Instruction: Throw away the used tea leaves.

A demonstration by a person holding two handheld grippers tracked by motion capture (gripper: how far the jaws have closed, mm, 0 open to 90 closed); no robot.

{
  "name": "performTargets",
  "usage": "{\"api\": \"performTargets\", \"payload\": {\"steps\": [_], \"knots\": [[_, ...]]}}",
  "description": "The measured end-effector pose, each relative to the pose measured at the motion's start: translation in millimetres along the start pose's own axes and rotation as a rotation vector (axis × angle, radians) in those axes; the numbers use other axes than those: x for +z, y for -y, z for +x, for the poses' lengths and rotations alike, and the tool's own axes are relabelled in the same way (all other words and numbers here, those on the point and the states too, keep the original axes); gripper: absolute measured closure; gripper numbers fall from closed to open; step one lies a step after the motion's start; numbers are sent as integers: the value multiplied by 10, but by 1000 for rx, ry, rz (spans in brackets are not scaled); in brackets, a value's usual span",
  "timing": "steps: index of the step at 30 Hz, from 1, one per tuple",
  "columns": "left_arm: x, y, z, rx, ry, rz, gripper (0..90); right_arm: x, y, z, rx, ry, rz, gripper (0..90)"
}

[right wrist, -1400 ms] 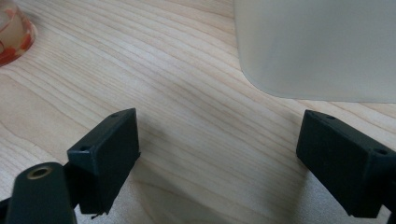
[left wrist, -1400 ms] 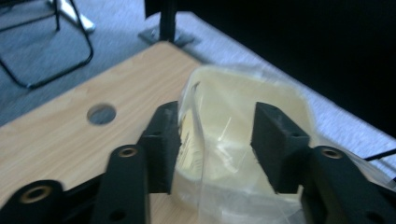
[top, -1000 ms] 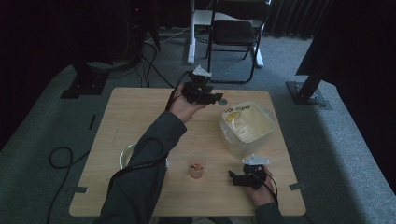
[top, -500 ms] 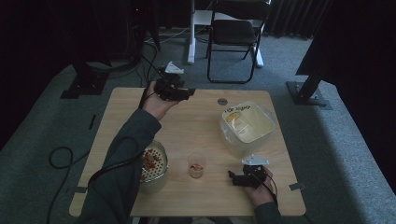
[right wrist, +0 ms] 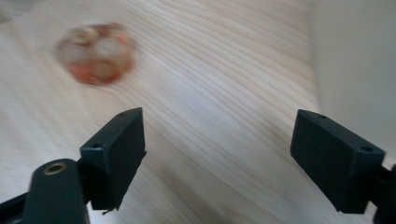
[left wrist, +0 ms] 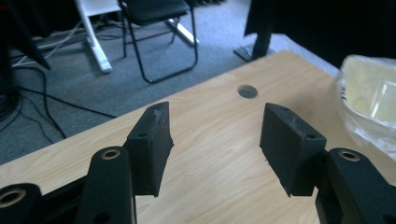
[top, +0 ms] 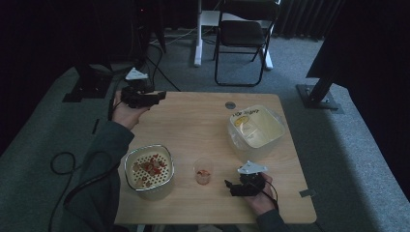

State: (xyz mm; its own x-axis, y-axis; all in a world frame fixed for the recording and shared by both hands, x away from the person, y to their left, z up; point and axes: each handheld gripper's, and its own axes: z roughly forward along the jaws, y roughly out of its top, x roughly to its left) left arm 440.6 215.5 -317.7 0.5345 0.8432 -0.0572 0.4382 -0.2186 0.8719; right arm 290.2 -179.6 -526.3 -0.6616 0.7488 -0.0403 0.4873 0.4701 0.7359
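Black jaws of the left gripper (top: 159,95) stand wide over the table's (top: 193,121) far left corner with nothing between them; they have just been opening. Right gripper (top: 227,186), near the front edge, also gapes empty, aimed at the small cup (top: 203,170). Strainer bowl (top: 147,171) sits left of the cup, the tub (top: 256,131) behind right.
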Motion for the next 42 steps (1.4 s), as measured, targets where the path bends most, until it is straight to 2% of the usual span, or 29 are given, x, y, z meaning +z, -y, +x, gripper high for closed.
{"api": "performTargets", "payload": {"steps": [2, 7, 9, 13, 15, 17, 21, 25, 28, 31, 33, 37, 42], "knots": [[-66, 31, 65, -18, -10, -17, 436, 25, -80, 79, -46, -34, -17, 149], [-199, 102, 214, -57, -42, -40, 426, 102, -194, 234, -75, -120, -45, 131], [-235, 126, 263, -69, -51, -47, 426, 131, -250, 289, -90, -140, -69, 133], [-271, 190, 327, -84, -56, -59, 426, 225, -399, 380, -92, -204, -118, 139], [-272, 227, 344, -85, -53, -58, 425, 333, -472, 424, -118, -198, -105, 153], [-269, 271, 354, -74, -51, -56, 420, 436, -537, 447, -121, -212, -110, 219], [-265, 379, 389, -60, -37, -57, 413, 501, -640, 426, -87, -244, -155, 342], [-267, 506, 424, -63, -14, -57, 412, 489, -806, 379, -70, -241, -196, 369], [-275, 587, 426, -58, 11, -64, 405, 439, -1024, 321, -59, -227, -223, 372], [-277, 634, 393, -44, 42, -78, 385, 378, -1338, 238, -59, -203, -248, 372], [-269, 650, 348, -16, 64, -82, 358, 351, -1553, 176, -50, -194, -266, 372], [-211, 665, 183, 68, 96, -65, 301, 316, -1969, 69, -25, -204, -302, 372], [-139, 645, 28, 120, 140, -68, 291, 299, -2511, 24, -3, -228, -348, 372]]}}
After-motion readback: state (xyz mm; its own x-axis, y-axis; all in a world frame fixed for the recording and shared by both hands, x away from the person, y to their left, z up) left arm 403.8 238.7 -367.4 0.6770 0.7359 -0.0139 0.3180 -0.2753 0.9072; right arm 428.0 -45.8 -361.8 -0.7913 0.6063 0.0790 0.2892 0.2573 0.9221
